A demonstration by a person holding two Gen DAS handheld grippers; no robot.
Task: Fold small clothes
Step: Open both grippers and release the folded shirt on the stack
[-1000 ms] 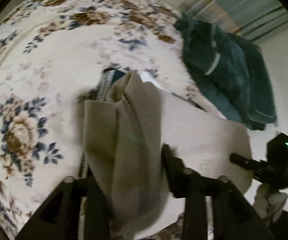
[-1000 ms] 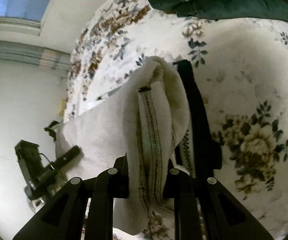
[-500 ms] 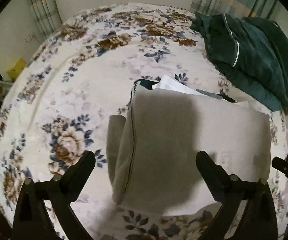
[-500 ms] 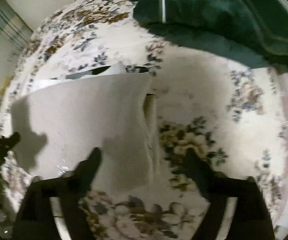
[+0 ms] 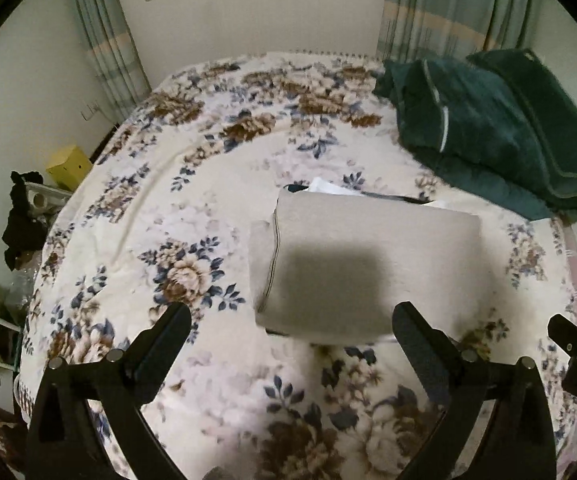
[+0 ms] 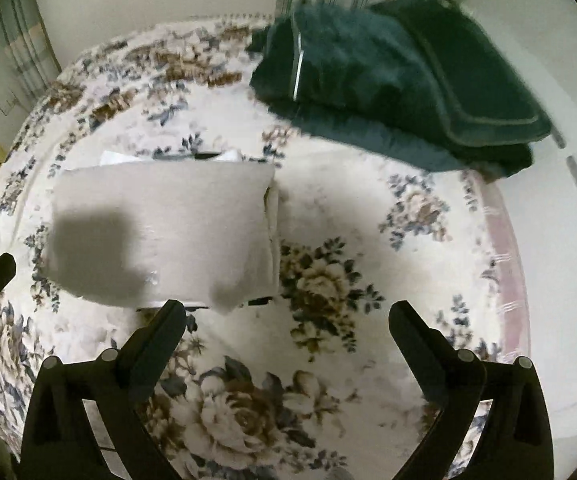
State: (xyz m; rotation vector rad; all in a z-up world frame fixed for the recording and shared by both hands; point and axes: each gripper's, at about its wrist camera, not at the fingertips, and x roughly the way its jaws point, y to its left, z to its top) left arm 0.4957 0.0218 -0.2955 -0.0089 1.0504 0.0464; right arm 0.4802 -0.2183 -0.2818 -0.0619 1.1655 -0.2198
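Observation:
A folded beige garment [image 5: 364, 264] lies flat on the floral bedspread [image 5: 216, 184], on top of other folded clothes whose dark and white edges [image 5: 328, 189] stick out behind it. It also shows in the right wrist view [image 6: 160, 236]. My left gripper [image 5: 290, 320] is open and empty, raised above the garment's near edge. My right gripper [image 6: 286, 316] is open and empty, above the bed at the garment's near right corner.
A dark green blanket pile [image 5: 488, 132] lies at the back right of the bed, also seen in the right wrist view [image 6: 400, 80]. A yellow box [image 5: 68, 166] and dark clutter [image 5: 24, 220] sit off the bed's left side. Curtains [image 5: 108, 40] hang behind.
Both grippers were shut on the beige garment a second ago. They opened, let it drop folded onto the pile, and pulled back and up.

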